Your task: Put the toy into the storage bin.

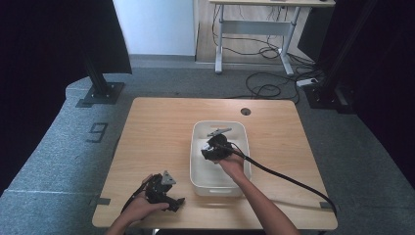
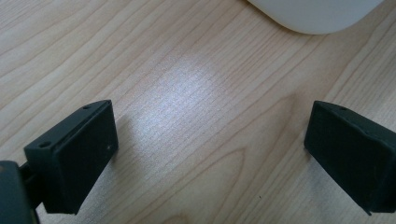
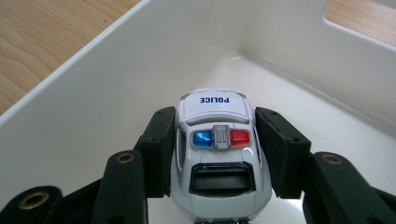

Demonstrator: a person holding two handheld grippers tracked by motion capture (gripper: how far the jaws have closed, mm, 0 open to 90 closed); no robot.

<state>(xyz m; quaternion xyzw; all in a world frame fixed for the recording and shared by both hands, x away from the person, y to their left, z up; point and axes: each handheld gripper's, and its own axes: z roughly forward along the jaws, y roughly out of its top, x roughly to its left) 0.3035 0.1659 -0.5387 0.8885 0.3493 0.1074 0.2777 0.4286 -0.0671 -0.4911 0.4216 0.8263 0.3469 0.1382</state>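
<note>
Table (image 1: 161,137): a light wooden top with visible grain and a round cable hole near its far edge; it bears the bin and, at its near left corner, the left gripper.
Bin (image 1: 198,156): a white plastic tub with rounded corners and a cut-out handle in its end wall, standing right of the table's centre with its long side running near to far.
Right gripper (image 3: 215,140): held by the person's right hand and lowered inside the bin; its two black jaws press against the left and right flanks of the toy police car, closed to the width of the car's body. A black cable trails from it off to the near right.
Left gripper (image 2: 210,140): resting low over bare wood at the near left, just beside the bin's rounded corner; its jaws stand wide apart with nothing between them.
Toy police car (image 3: 217,149): small and white, stubby and rounded, with dark windows, the word POLICE in blue capitals on the bonnet, and a roof light bar, blue on one half, red on the other, joined by a grey centre piece. It sits clamped within the bin, above its white floor.
</note>
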